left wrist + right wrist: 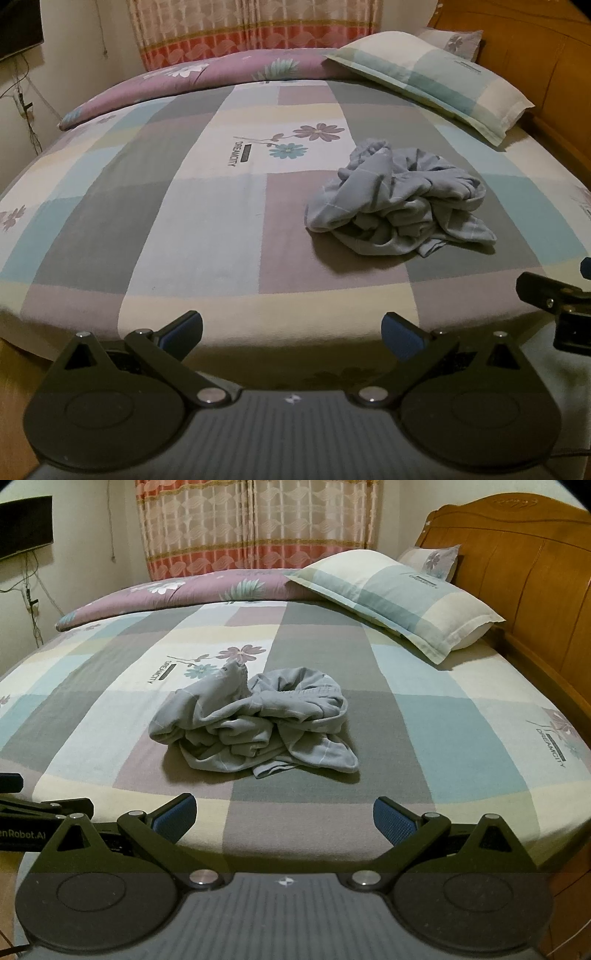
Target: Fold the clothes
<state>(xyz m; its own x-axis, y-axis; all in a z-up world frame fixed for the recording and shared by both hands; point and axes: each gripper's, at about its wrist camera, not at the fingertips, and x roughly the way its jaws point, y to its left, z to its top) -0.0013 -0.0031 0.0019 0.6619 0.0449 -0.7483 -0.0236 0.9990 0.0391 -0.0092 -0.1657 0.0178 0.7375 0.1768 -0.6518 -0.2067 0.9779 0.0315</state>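
Right wrist view: grey garment (255, 722) lies crumpled on the bed (424, 716); both hand-held grippers, right (284, 818) and left (291, 332), gape wide, empty.

You see a grey garment (255, 723) made of thin, soft cloth, all crumpled, with fine pale lines on it. It lies on a bed sheet (406, 716) of matt woven cloth in big squares that looks a little rough. The pillow (399, 602) wears the same kind of matt cloth. The purple quilt (177, 590) looks like smoother cloth. The headboard (524, 576) is shiny, polished wood. The curtain (258, 528) is thin, lacy cloth. Your right gripper (284, 814) is matt black plastic with small shiny metal pins, and its blue pads (391, 818) look bumpy. Your left gripper (291, 332) is made the same way.
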